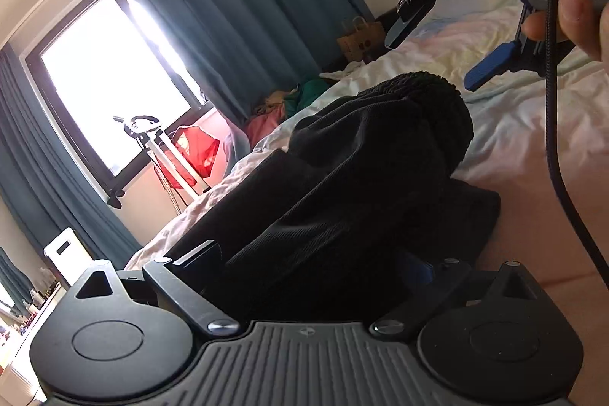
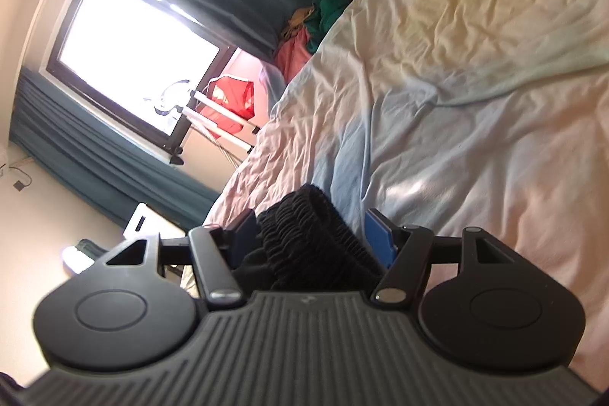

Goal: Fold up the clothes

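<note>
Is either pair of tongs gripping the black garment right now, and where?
Nothing looks held: both stand open. The black garment lies loosely between the left tongs; the right tongs hover at its elastic waistband.

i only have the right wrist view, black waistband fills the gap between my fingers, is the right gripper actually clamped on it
Observer: No. In the left wrist view the right gripper stands open just above the waistband, pads apart, with bed sheet showing between the tips.
Operator: where's the rest of the garment
Observer: The black garment lies heaped on the bed. Its waistband end is raised toward the right gripper and its other end runs into the left gripper.
Operator: is left pinching it
Observer: It doesn't look so. Its fingers are spread wide, with cloth lying loose between them.
</note>
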`<state>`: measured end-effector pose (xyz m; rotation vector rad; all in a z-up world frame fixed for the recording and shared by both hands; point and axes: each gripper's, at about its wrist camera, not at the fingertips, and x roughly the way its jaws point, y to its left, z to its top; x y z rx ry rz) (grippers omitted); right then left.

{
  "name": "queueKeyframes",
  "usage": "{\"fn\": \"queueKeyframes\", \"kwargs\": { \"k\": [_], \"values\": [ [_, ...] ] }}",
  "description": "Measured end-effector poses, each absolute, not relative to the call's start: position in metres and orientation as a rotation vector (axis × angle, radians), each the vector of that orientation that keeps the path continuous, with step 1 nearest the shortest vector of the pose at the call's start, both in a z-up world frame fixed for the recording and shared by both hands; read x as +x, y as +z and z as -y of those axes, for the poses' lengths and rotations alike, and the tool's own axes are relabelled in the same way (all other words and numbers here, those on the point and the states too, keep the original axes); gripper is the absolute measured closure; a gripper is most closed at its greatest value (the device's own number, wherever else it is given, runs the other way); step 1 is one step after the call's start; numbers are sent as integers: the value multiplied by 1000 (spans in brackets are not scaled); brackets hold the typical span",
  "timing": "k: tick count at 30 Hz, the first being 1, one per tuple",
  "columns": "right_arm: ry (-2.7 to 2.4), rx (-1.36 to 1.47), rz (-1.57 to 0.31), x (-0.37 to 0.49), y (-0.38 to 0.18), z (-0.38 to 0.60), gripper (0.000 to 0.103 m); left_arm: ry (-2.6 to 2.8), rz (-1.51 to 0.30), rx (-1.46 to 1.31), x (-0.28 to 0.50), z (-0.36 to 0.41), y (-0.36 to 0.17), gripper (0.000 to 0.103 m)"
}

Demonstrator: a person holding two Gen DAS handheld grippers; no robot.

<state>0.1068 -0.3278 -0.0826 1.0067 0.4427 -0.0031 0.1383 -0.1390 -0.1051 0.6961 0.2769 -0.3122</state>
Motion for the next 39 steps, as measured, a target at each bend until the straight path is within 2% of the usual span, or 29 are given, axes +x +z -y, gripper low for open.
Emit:
{"fn": "queueKeyframes", "kwargs": {
  "k": [1,2,8,10,13,18,19,23,25,27,31,34,39],
  "values": [
    [3,1017,-459,108,-85,325,20,-301,-284,685,136,124,-101,5],
    [4,1027,-474,110,-87,323,18,-272,-279,660,136,111,-95,5],
    [-40,1090,-586,119,-105,311,18,-108,-333,458,154,38,-71,7],
    [-13,1116,-618,125,-113,305,17,-88,-338,375,161,19,-67,18],
    [19,1127,-618,132,-117,295,14,-74,-322,328,158,11,-59,21],
    [33,948,-531,133,-98,277,15,-50,-355,213,133,8,-53,22],
    [37,915,-507,132,-95,274,18,-42,-371,180,129,4,-53,22],
    [17,914,-521,130,-102,278,20,-1,-498,-31,116,-26,-62,23],
    [2,968,-567,129,-115,283,20,14,-571,-145,110,-42,-71,22],
    [17,1045,-601,127,-128,289,14,25,-630,-238,111,-55,-80,20],
    [44,1082,-623,127,-136,288,11,38,-667,-323,102,-68,-86,14],
    [51,1085,-648,132,-141,286,0,46,-682,-353,105,-77,-87,12],
    [136,1161,-666,150,-154,285,0,48,-711,-428,109,-93,-91,11]
  ]
}}
